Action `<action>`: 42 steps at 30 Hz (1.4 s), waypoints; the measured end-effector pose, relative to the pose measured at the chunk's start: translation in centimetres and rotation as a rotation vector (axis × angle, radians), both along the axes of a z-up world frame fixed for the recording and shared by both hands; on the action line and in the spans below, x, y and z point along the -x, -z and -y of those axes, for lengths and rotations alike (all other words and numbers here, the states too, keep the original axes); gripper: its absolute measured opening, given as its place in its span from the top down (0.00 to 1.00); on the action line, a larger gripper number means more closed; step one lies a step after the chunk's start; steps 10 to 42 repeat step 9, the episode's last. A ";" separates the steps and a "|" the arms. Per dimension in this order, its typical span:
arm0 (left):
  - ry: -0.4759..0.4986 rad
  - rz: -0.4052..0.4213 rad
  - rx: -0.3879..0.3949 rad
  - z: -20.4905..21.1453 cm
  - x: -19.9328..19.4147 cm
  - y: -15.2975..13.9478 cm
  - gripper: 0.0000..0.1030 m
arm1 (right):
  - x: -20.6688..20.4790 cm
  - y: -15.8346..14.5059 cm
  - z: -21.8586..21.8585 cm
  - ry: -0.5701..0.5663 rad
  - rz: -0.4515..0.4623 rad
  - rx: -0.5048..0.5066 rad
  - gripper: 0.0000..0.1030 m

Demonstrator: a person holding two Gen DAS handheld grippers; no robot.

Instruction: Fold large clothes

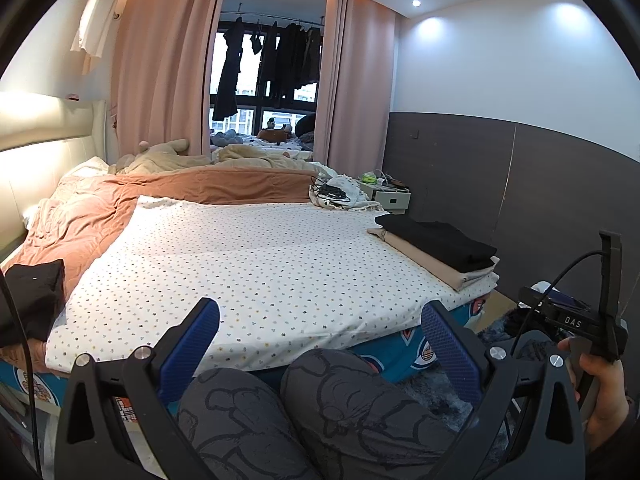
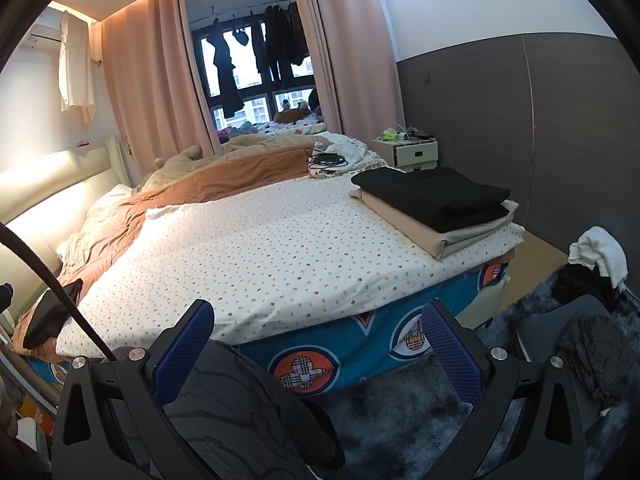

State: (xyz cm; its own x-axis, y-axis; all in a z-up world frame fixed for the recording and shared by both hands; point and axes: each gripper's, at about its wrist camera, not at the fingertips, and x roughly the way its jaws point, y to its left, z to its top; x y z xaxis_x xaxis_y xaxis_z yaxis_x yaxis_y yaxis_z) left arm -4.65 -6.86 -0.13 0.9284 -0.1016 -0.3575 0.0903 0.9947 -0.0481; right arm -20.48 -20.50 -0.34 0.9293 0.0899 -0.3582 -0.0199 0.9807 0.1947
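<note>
Both grippers (image 1: 320,330) (image 2: 318,330) were open, empty; crumpled black garment (image 1: 30,300) at near-left looked soft, limp—best pinched at an edge.

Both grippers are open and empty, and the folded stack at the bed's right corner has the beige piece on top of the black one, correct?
Not quite. The black garment lies on top of the beige one, as the right wrist view shows. The rest holds: left gripper and right gripper are open and empty.
</note>
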 end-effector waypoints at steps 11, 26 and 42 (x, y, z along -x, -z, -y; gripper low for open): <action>0.003 0.007 0.002 0.4 0.3 0.0 0.00 | 0.3 0.0 0.0 0.002 0.000 -0.003 0.00; 0.003 0.007 0.002 0.4 0.3 0.0 0.00 | 0.3 0.0 0.0 0.002 0.000 -0.003 0.00; 0.003 0.007 0.002 0.4 0.3 0.0 0.00 | 0.3 0.0 0.0 0.002 0.000 -0.003 0.00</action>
